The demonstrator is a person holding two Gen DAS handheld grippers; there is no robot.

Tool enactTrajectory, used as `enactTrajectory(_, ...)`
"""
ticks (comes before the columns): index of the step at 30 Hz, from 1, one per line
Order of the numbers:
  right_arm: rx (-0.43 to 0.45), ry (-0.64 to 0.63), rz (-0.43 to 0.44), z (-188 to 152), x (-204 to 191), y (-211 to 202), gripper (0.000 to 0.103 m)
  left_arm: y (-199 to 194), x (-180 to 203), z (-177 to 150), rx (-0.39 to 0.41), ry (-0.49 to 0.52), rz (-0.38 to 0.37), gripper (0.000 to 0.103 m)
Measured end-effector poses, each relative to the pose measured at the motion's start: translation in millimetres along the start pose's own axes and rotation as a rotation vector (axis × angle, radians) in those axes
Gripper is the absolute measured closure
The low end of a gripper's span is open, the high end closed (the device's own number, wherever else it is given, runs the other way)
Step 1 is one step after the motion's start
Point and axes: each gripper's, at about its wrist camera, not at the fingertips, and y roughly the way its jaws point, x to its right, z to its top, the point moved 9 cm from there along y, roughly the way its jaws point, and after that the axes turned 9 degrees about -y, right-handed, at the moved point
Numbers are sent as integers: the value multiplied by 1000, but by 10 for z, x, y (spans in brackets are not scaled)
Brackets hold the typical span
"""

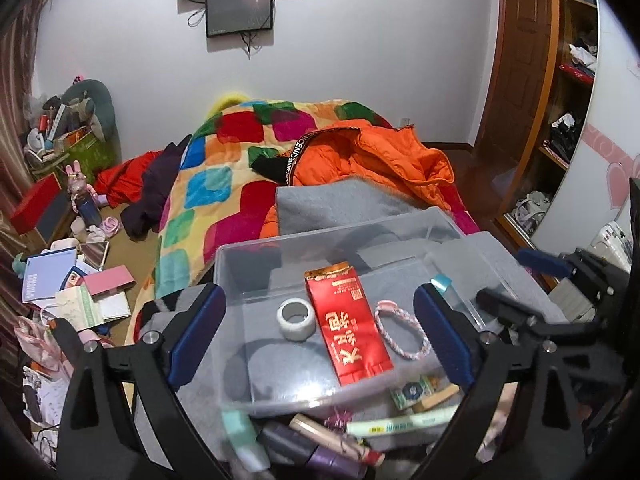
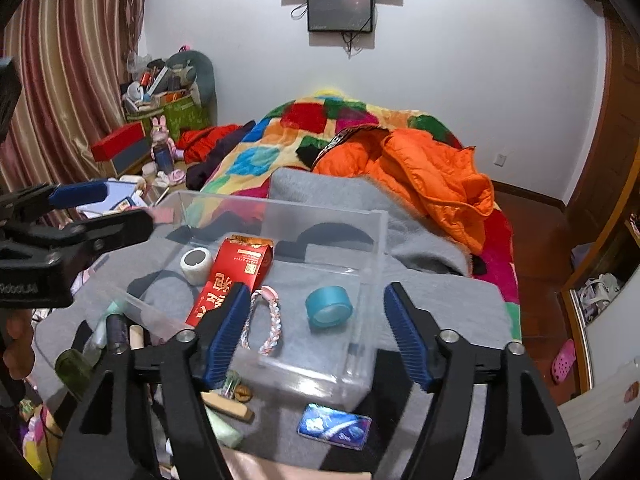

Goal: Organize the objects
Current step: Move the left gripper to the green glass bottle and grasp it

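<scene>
Cosmetic tubes (image 1: 316, 444) crowd the ground just beneath our left claw (image 1: 318, 338), nearest of all, blurred so we cannot name each one. Both claws stand wide apart and hold nothing; our right claw (image 2: 316, 336) hangs above the near edge of the clear plastic box (image 2: 372, 240), and the left hangs above the same box from its other side. Under the box, ahead of both claws, spreads the grey blanket (image 2: 420, 240), and beyond it the orange jacket (image 2: 432, 176) lies on the patchwork quilt (image 1: 208, 184). Inside the box, between the left claw's fingers, lies the red packet (image 1: 348, 324), its long side running away from us. Just left of it sits the white tape roll (image 1: 296, 318); just right of it, close to the right-hand finger, lies the pink braided bracelet (image 1: 402, 334). Between the right claw's fingers stands the teal tape roll (image 2: 329, 306) on its side. Below that claw, outside the box, a blue shiny packet (image 2: 334, 426) rests on the blanket.
</scene>
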Motion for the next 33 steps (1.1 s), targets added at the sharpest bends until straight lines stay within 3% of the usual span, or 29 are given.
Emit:
enactTrajectory(5, 28, 24, -22, -37, 103, -214, 25, -181, -73, -148, 1, -1, -5, 4)
enactTrajectory(11, 29, 34, -52, -181, 209, -381, 23, -302, -173, -449, -17, 21, 27, 4)
enactTrajectory(22, -64, 102, -25, -776, 206, -452, 22, -363, -276, -1111, -83, 4, 26, 4)
enactTrajectory(33, -137, 213, 14, -1282, 158, -502, 22, -319, -368, -1478, -125, -86, -9, 4)
